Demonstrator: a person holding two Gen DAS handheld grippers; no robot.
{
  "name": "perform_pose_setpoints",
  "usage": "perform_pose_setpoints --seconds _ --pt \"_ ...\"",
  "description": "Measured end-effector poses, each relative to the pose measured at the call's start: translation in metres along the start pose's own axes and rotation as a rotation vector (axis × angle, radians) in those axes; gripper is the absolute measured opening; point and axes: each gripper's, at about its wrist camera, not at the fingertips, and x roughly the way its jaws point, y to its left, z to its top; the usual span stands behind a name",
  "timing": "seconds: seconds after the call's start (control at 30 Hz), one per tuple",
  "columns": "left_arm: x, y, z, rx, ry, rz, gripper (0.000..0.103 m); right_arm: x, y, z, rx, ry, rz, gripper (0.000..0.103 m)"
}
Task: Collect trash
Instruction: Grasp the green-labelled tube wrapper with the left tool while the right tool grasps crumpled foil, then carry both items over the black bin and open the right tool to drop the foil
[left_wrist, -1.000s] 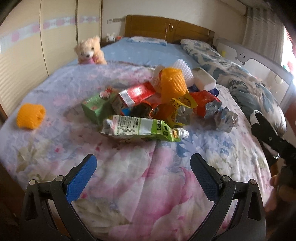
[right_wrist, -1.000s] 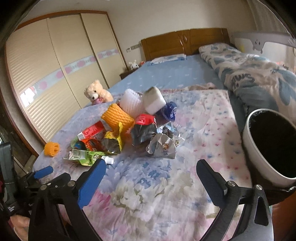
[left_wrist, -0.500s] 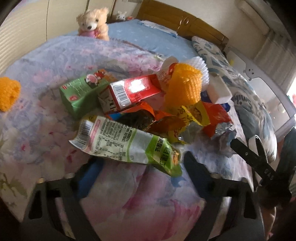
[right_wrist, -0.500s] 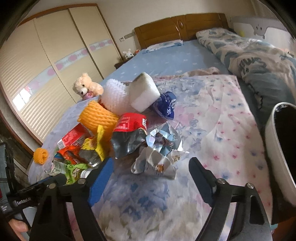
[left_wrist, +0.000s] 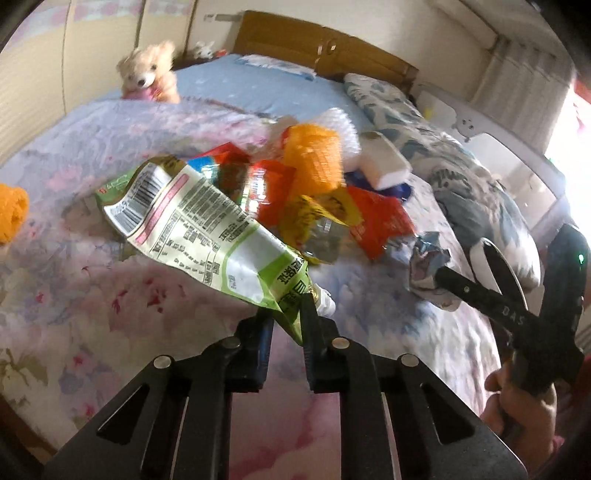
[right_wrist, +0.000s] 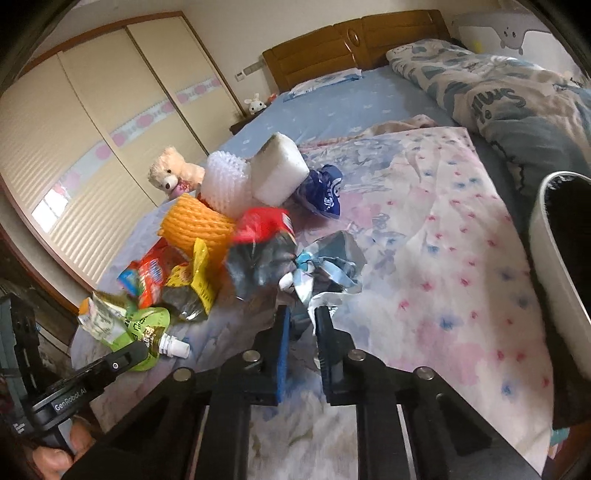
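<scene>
A pile of trash lies on the flowered bedspread (left_wrist: 92, 302). My left gripper (left_wrist: 286, 319) is shut on the spout end of a green and white drink pouch (left_wrist: 192, 218) and holds it lifted; the pouch also shows in the right wrist view (right_wrist: 129, 326). My right gripper (right_wrist: 300, 325) is shut on a crumpled silver and blue wrapper (right_wrist: 325, 266), which also shows in the left wrist view (left_wrist: 428, 266). The pile holds an orange foam net (left_wrist: 314, 162), red wrappers (left_wrist: 380, 221), a yellow wrapper (right_wrist: 195, 277) and a white foam block (right_wrist: 279, 170).
A white bin with a black liner (right_wrist: 554, 258) stands at the bed's right edge. A teddy bear (left_wrist: 147, 74) sits at the back left. A second orange net (left_wrist: 11, 210) lies far left. A folded quilt (right_wrist: 498, 92) lies at the right.
Both grippers moved forward to the pile and shut. The left took hold of the green pouch and lifted it; the right took hold of the crumpled silver wrapper.
</scene>
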Motion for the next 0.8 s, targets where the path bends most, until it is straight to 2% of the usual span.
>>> perform_pose_setpoints --seconds 0.2,0.43,0.8 --pt "-0.016 -0.031 -0.012 0.082 0.001 -0.065 0.013 -0.028 -0.008 -0.008 0.021 -0.030 0.010 0.012" --pt "-0.017 -0.078 -0.018 0.204 0.024 -0.149 0.013 -0.063 -0.025 -0.015 0.054 -0.082 -0.016 0.012" --pt "-0.011 -0.135 -0.015 0.304 0.053 -0.250 0.013 -0.111 -0.065 -0.016 0.109 -0.155 -0.074 0.012"
